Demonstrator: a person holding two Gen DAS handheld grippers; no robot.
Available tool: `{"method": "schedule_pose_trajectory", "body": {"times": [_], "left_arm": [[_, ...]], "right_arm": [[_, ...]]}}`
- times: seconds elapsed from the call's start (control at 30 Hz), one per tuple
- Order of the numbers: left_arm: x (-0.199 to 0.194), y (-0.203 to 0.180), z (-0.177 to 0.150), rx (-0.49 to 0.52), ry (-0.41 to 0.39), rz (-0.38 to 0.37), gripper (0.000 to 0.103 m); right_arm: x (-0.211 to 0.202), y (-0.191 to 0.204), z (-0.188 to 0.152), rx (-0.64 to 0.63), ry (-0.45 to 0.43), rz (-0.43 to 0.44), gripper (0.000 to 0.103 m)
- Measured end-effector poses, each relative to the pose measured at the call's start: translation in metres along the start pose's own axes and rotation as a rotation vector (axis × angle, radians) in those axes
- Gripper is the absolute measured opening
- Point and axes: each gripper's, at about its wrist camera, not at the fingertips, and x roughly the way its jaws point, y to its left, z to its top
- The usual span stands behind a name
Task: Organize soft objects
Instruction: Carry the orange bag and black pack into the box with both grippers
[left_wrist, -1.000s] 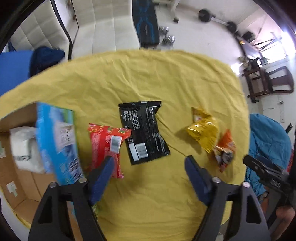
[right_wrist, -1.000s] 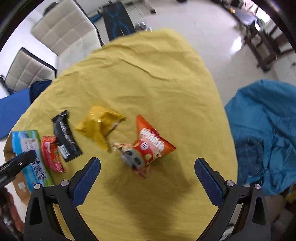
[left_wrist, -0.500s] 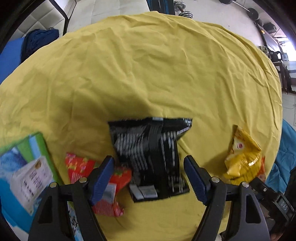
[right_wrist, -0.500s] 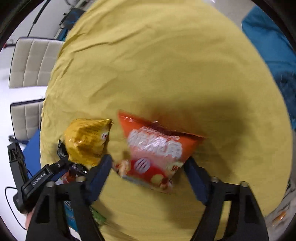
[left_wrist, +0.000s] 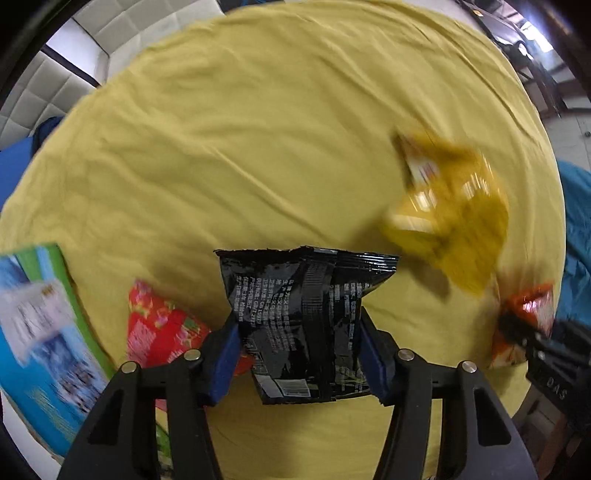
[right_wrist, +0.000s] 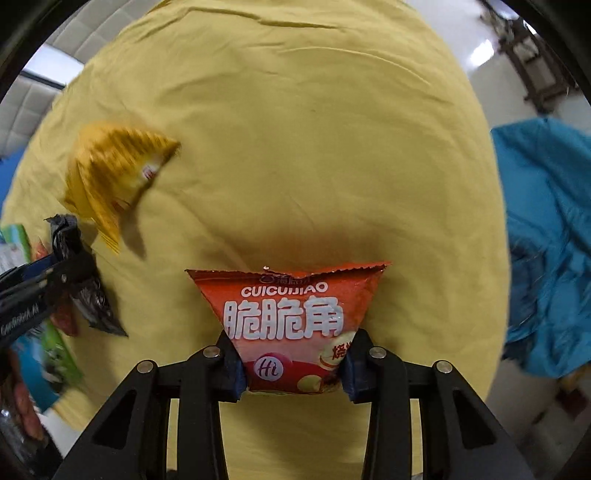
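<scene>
the left gripper pinches the black snack bag by its lower sides near the table's front edge; the right gripper pinches the orange snack bag likewise. both bags seem light, puffy, slippery and easily crushed.

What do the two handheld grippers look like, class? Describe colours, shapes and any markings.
Both the left gripper and the right gripper have matte black angular frames with triangular cut-outs and silver round bolts. Each carries two blue padded fingers. White lettering, too blurred to read, shows on the black bodies. No cables or sleeves are visible.
</scene>
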Motion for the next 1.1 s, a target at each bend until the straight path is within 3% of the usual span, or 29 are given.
{"method": "schedule_pose_trajectory", "body": {"times": [0.3,0.43,0.53,0.77,1.1], "left_arm": [[0.019,-0.011,-0.036,-0.053,0.017,-0.025,0.06],[0.018,-0.006,-0.063,-0.069,-0.007,-0.028,0.054],[0.009,0.002,-0.07,-0.085,-0.018,-0.032,0.053],[-0.017,-0.023,-0.115,-0.027,-0.079,-0.04,0.053],[-0.081,-0.032,-0.184,0.003,-0.238,-0.005,0.052]], "right_arm": [[0.002,0.0,-0.013,0.06,-0.051,0.016,0.042],[0.0,-0.014,-0.017,0.084,-0.053,0.027,0.042],[-0.002,-0.02,-0.023,0.076,-0.062,0.039,0.04],[-0.015,-0.016,-0.044,0.045,-0.086,0.038,0.038],[-0.067,0.009,-0.102,-0.014,-0.179,0.07,0.037]]}}
